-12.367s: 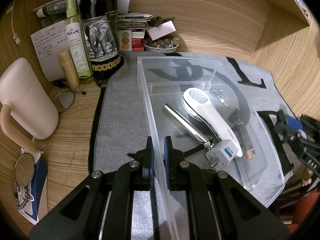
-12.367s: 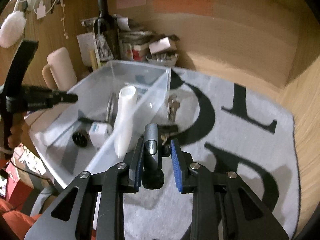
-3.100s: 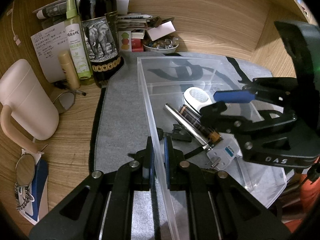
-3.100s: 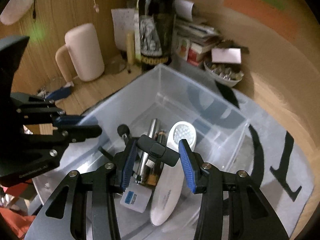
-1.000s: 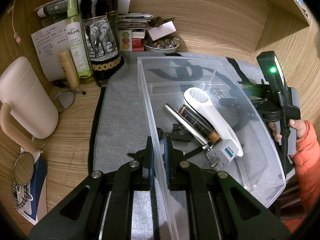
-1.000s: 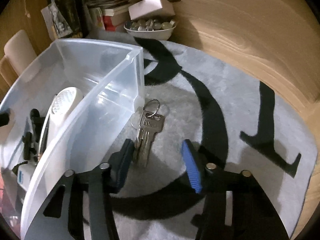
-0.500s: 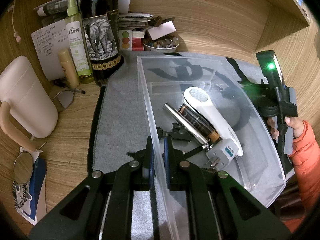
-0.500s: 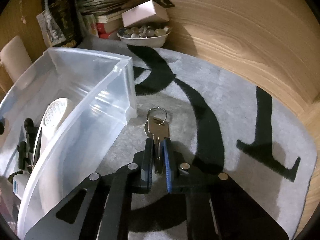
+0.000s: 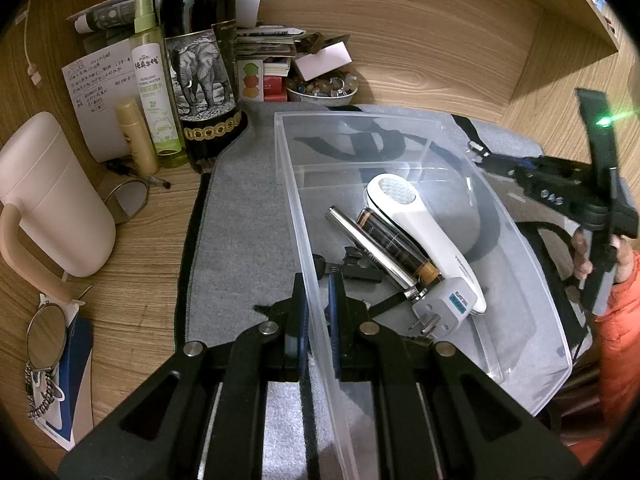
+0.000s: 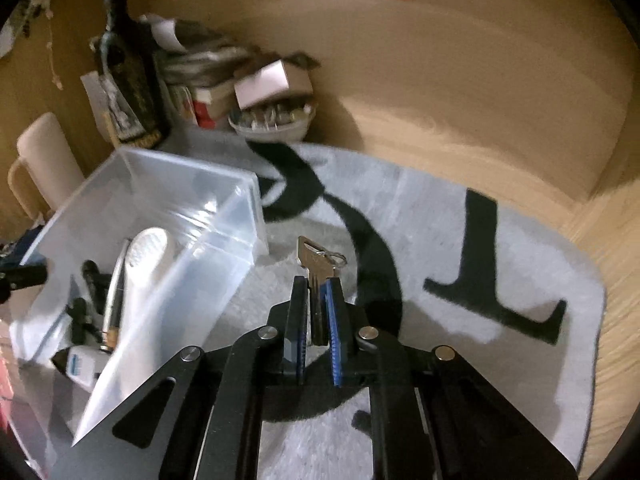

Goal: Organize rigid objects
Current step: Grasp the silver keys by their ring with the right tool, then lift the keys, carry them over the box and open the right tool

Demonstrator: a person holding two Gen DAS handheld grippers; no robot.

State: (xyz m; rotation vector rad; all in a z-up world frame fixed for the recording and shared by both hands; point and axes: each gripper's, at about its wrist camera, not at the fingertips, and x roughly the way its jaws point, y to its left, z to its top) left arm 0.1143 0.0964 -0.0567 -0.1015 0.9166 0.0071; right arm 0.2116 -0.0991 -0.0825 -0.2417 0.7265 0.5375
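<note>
Keys point(image 10: 318, 264) clamped in closed right gripper point(image 10: 317, 312), held clear of mat point(image 10: 460, 240). Bin point(image 9: 400, 128) wall pinched by closed left gripper point(image 9: 316, 312).

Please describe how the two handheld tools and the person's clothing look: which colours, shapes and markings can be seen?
Both tools are matte black linkage frames with silver round rivets. The left tool and right tool each have two flat fingers faced with blue pads. Seen from the left wrist view, the right tool carries an upright black block with a green light. The person wears an orange sleeve.
</note>
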